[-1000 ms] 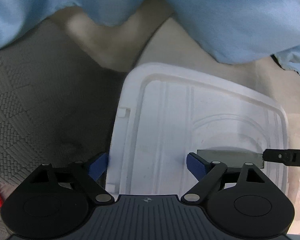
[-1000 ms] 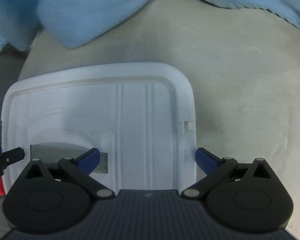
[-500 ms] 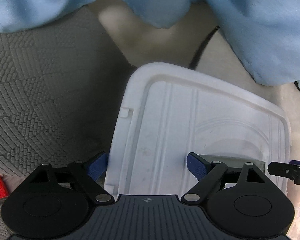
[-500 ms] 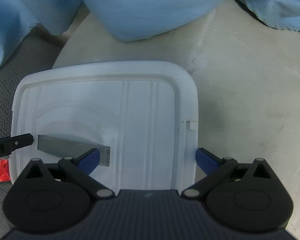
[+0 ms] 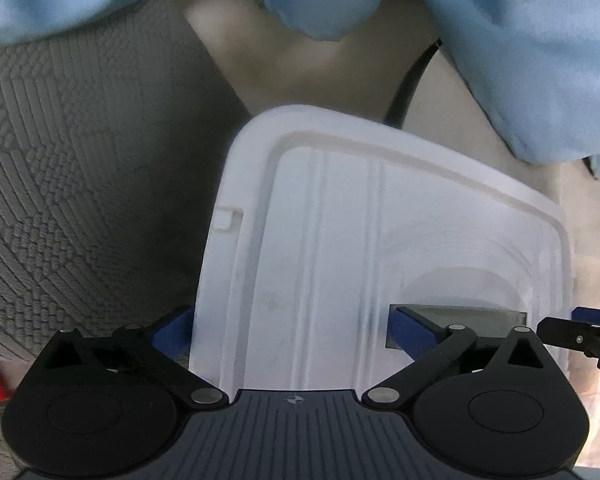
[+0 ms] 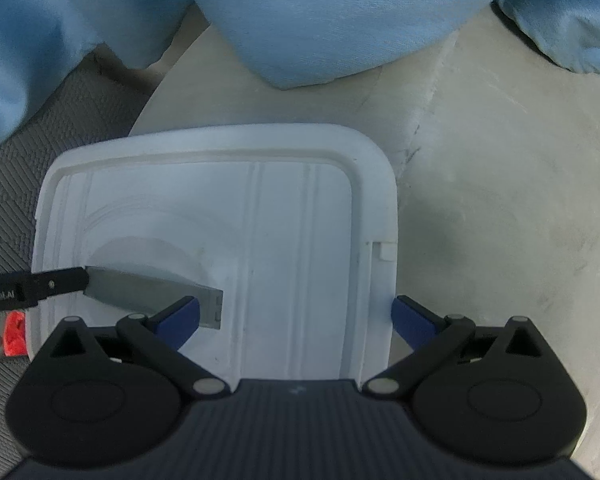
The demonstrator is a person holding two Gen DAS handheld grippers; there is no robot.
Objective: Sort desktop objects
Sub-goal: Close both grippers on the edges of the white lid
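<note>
White lid spanned by both tools, one at each end

The white plastic lid [image 5: 340,248] lies flat under both tools, over a pale surface [image 6: 500,200] and a grey textured mat [image 5: 80,200]. The left tool [image 5: 296,330] has just been opening and now stands wide, one pad outside the lid's left edge, the other over its top, neither visibly pressing. The right tool [image 6: 296,316] straddles the opposite edge the same way, spread with no clear squeeze. The lid looks light, thin and somewhat flexible, with a smooth, likely slippery face. The raised rim [image 6: 380,208] seems the best hold, ideally beside the small notch [image 6: 386,250], gripped at both ends so it does not bow.
</note>
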